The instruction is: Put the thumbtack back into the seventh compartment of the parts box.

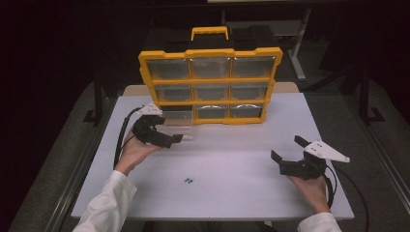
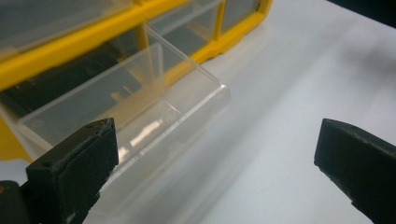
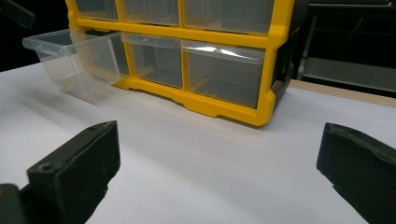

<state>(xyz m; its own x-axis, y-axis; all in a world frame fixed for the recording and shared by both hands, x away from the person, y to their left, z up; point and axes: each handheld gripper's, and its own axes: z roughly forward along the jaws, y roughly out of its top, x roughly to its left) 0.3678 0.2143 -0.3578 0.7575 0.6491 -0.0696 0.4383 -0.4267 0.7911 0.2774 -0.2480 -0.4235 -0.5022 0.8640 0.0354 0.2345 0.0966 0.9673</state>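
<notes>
From my seat, the two tiny green bits [image 1: 188, 181] at six o'clock of the organizer [image 1: 211, 53] are too small to identify. My left gripper [image 1: 180, 138] covers part of the pulled-out clear drawer [image 1: 178, 117]. The drawers' contents stay unreadable behind glare.

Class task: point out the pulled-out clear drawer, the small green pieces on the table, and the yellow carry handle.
clear drawer [image 2: 140, 116], left gripper view, its front wall.
green pieces [image 1: 188, 181], high view, the middle of the pair.
carry handle [image 1: 209, 30], high view, its top bar.
</notes>
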